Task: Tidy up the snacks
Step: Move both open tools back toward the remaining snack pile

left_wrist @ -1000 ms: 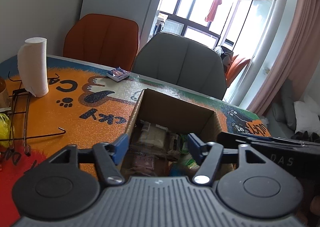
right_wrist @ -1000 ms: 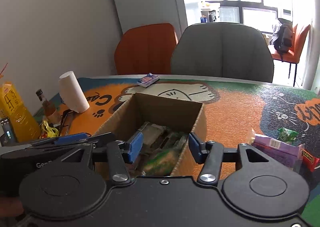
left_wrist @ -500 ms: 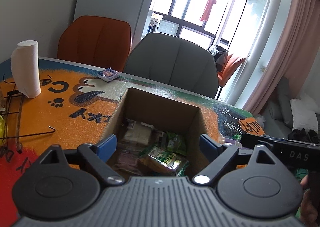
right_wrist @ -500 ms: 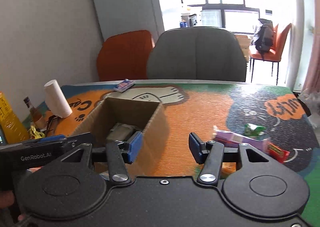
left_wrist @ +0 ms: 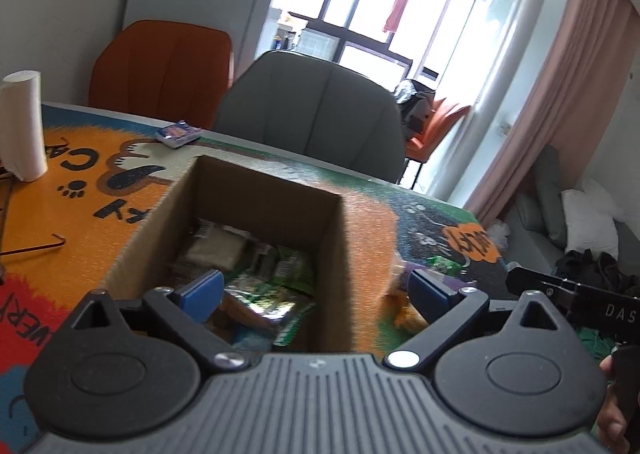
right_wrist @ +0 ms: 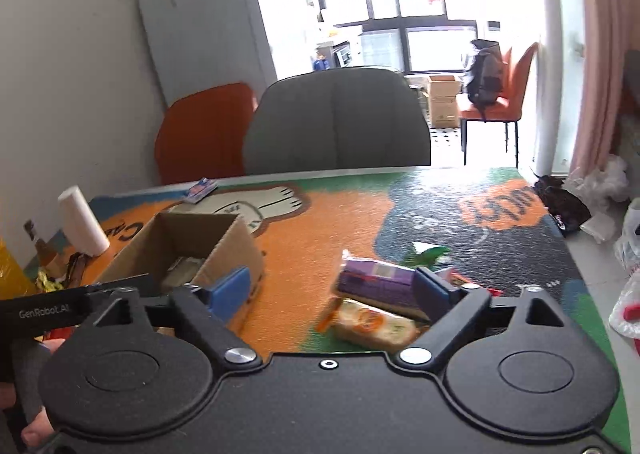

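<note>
An open cardboard box (left_wrist: 256,190) stands on the table and holds several snack packets, green ones (left_wrist: 276,286) among them. My left gripper (left_wrist: 316,290) is open and empty just above the box's near edge. In the right wrist view the box (right_wrist: 224,250) is at the left. My right gripper (right_wrist: 332,290) is open and empty above a purple snack pack (right_wrist: 376,278) and a pale orange-printed packet (right_wrist: 372,322) lying on the table. A green wrapper (right_wrist: 428,250) lies behind them. A small blue packet (right_wrist: 200,188) lies at the table's far edge.
A paper towel roll (left_wrist: 20,126) stands at the left, with a wire rack (left_wrist: 32,246) and a yellow bottle (right_wrist: 12,270) near it. Orange (left_wrist: 164,70) and grey (left_wrist: 316,114) chairs stand behind the table. Bags lie on the floor at the right (right_wrist: 624,294).
My right gripper swung right, away from the box toward the loose snacks, and its jaws opened wider. My left gripper also shifted right over the box and opened wider.
</note>
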The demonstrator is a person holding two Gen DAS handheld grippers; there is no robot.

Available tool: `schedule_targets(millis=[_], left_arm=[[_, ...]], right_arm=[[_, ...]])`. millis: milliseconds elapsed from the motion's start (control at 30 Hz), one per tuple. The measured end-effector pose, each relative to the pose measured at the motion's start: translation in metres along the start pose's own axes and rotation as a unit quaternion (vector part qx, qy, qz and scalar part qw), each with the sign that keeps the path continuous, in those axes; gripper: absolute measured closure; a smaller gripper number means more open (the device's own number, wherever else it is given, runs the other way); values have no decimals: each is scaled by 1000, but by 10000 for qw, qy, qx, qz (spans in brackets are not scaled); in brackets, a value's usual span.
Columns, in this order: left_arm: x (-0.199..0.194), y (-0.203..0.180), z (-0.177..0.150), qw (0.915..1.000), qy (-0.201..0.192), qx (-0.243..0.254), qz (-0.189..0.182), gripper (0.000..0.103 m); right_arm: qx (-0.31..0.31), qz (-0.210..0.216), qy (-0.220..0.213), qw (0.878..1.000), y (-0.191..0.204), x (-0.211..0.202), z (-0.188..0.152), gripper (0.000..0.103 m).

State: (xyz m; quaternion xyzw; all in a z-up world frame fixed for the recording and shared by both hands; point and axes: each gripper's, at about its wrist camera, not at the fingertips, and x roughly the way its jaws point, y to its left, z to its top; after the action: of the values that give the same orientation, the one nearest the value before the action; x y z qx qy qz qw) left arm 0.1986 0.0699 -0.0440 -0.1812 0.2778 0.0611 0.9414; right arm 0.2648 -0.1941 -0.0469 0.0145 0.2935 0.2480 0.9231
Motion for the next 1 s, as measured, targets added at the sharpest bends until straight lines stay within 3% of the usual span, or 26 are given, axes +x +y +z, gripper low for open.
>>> schedule_targets(millis=[167,667,1000], left_arm=[[3,-19,-2,9999,-16,55,-162,5],[30,-78,-17,9991,-8,252,-345,5],[70,-99,-24,9996,222,190,12,7]], right_arm=[[97,-174,-90,9998,-23,-10,-2,3],[283,-477,-114,9984,-80,-5,-15,4],[415,-249,65,9988,-115,16,-21,32]])
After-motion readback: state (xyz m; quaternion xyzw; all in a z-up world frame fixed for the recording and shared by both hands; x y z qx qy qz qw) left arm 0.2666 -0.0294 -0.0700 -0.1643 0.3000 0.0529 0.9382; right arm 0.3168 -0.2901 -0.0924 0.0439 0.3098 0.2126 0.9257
